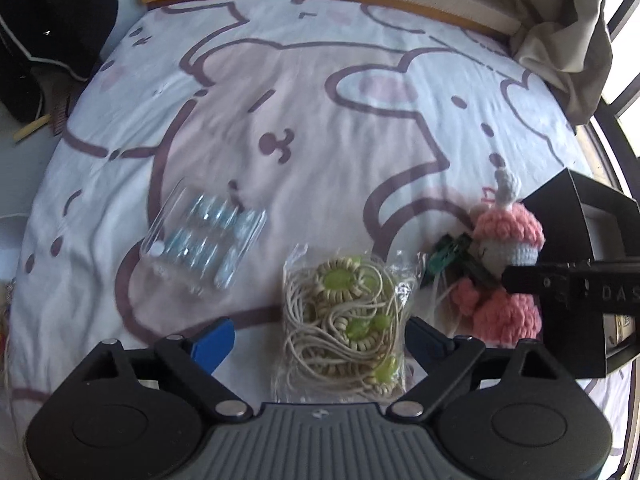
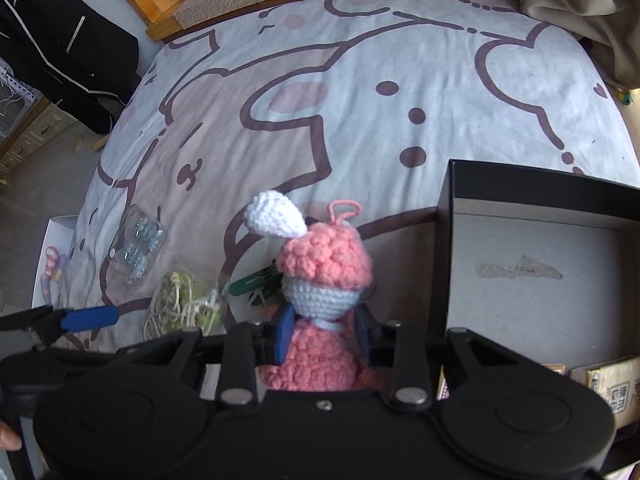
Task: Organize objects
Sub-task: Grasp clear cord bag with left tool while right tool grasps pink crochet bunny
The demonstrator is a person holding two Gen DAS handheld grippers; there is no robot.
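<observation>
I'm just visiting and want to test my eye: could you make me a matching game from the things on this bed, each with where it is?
Things:
1. crochet doll
2. bag of cord
3. clear pack of clips
4. black box

Places:
A. lying loose between wide-open blue fingers
B. far left on the sheet
C. far right, open on top
D. squeezed between blue fingers

Pairs: 1-D, 2-A, 3-B, 4-C

Left tongs [image 1: 318, 340] spread wide around cord bag [image 1: 346, 320], pads clear

2 wrist fisheyes, steeply down, close; both see bedsheet [image 1: 320, 120].
</observation>
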